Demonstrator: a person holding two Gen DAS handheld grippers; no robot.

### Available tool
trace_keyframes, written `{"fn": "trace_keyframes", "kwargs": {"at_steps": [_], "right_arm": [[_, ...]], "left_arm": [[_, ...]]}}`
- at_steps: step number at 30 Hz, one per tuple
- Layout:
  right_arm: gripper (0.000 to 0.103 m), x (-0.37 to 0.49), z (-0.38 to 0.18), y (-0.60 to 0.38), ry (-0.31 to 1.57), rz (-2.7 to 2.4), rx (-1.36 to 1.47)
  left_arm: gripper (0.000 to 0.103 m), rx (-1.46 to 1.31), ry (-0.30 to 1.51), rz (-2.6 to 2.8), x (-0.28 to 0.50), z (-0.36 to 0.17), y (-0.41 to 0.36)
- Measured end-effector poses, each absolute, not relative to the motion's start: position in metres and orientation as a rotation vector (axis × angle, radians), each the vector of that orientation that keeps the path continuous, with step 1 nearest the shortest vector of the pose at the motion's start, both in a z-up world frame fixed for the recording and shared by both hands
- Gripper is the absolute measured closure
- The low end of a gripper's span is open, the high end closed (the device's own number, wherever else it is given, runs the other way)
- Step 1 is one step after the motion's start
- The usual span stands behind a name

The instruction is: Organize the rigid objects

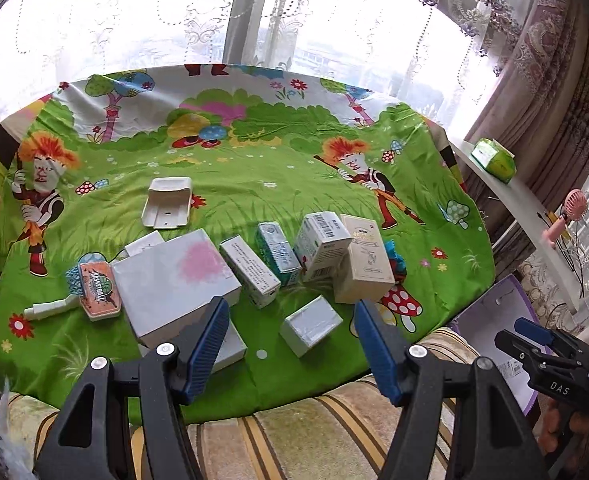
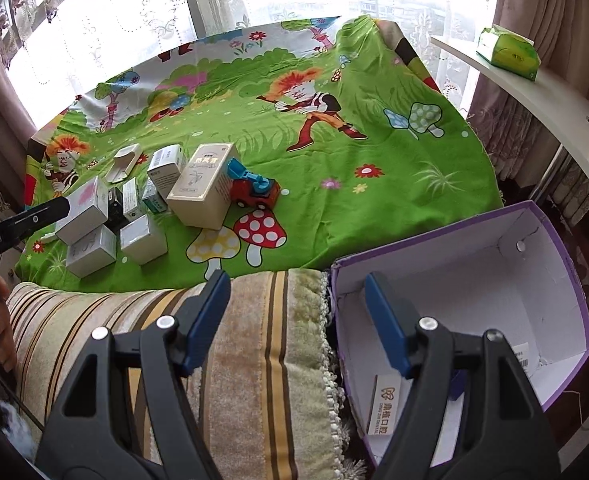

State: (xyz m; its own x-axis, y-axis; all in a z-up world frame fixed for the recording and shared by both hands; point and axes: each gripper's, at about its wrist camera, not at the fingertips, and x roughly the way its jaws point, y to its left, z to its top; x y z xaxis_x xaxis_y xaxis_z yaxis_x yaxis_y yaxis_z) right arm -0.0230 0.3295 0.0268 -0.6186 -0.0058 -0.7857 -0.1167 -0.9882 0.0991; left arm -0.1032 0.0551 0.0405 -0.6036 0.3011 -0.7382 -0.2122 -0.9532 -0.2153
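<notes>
Landmark: cream carton [image 2: 203, 188]. Boxes are packed touching or just beside one another on its left side; only narrow gaps are seen there. A toy truck [image 2: 254, 191] is pressed against its right side. Beyond the truck, the green cloth [image 2: 394, 168] is left bare out to its right edge. Behind the carton, open cloth is seen, broken only by a white tray [image 1: 167, 202]. In front, a small grey box [image 1: 310, 330] stands apart, with passage around it. The purple box [image 2: 534, 288], well right of the carton, is open-topped.
</notes>
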Motion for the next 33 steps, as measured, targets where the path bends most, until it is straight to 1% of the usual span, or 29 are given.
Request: {"fn": "trace_keyframes", "kwargs": {"at_steps": [8, 13, 15, 20, 29, 33], "right_arm": [[0.028, -0.037, 0.028, 0.316, 0.162, 2.786, -1.357], [0.028, -0.051, 0.029, 0.304, 0.129, 2.803, -1.367], [0.028, -0.056, 0.03, 0.299, 0.118, 2.815, -1.365], [0.027, -0.072, 0.029, 0.286, 0.086, 2.831, -1.376], [0.027, -0.105, 0.021, 0.261, 0.005, 2.842, -1.422], [0.027, -0.12, 0.018, 0.251, -0.016, 2.847, -1.44]], "left_arm": [[0.037, -1.318, -0.332, 2.673, -0.12, 0.031, -0.005], [0.037, -1.339, -0.401, 2.657, -0.127, 0.03, -0.017], [0.034, -1.365, -0.415, 2.673, -0.132, 0.029, -0.02], [0.03, -1.407, -0.541, 2.712, -0.139, 0.021, -0.048], [0.03, -1.48, -0.8, 2.814, -0.153, 0.01, -0.121], [0.032, -1.532, -0.713, 2.805, -0.163, 0.001, -0.116]]}}
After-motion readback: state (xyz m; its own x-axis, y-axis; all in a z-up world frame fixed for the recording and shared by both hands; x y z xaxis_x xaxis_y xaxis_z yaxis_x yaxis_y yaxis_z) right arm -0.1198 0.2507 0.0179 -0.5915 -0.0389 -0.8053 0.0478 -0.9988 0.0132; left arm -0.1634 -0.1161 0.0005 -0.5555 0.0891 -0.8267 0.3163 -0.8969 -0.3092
